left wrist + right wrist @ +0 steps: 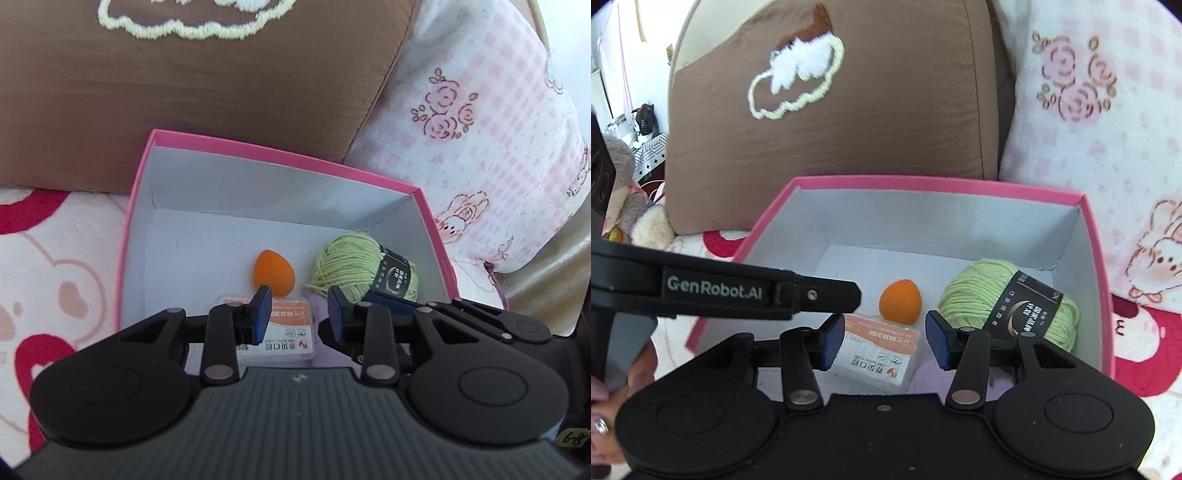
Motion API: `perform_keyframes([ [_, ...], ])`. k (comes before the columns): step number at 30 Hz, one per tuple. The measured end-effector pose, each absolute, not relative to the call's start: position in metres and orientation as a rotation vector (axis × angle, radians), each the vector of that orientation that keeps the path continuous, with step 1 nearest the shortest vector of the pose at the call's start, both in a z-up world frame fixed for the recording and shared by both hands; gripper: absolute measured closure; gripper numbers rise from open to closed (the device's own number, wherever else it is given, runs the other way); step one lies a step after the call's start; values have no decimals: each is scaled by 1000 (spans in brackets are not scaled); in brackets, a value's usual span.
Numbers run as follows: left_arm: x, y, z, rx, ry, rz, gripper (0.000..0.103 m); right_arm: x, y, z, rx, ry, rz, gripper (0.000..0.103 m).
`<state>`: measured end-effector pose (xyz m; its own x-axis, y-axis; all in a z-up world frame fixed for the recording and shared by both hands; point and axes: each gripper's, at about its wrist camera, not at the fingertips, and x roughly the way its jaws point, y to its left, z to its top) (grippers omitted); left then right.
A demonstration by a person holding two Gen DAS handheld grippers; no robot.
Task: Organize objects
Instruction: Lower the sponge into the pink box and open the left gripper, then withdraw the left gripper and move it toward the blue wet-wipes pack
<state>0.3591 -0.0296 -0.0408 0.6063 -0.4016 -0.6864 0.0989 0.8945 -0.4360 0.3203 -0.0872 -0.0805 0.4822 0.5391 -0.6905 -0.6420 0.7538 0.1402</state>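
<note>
A pink box with a white inside sits on a bed; it also shows in the right wrist view. In it lie an orange egg-shaped sponge, a green yarn ball with a black label, a small clear plastic case with an orange-and-white label, and a pale purple fluffy item. My left gripper is open and empty above the case. My right gripper is open and empty above the case too. The left gripper's arm crosses the right wrist view.
A brown cushion stands behind the box. A pink-patterned pillow leans at the right. The bed cover has red and pink prints. A plush toy lies at the left.
</note>
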Motion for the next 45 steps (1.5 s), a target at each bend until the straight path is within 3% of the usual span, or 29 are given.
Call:
perform_keyframes([
  [15, 294, -9, 44, -276, 911, -299, 67, 258, -114, -1, -218, 752, 683, 42],
  [22, 259, -2, 70, -266, 925, -336, 56, 227, -121, 28, -227, 729, 691, 29],
  [24, 250, 0, 73, -264, 932, -348, 53, 217, -123, 32, -241, 720, 687, 20],
  [27, 236, 3, 77, -251, 937, -351, 47, 202, -124, 36, -256, 706, 675, 15],
  [45, 178, 14, 69, -205, 939, -371, 18, 130, -132, 28, -370, 621, 694, 5],
])
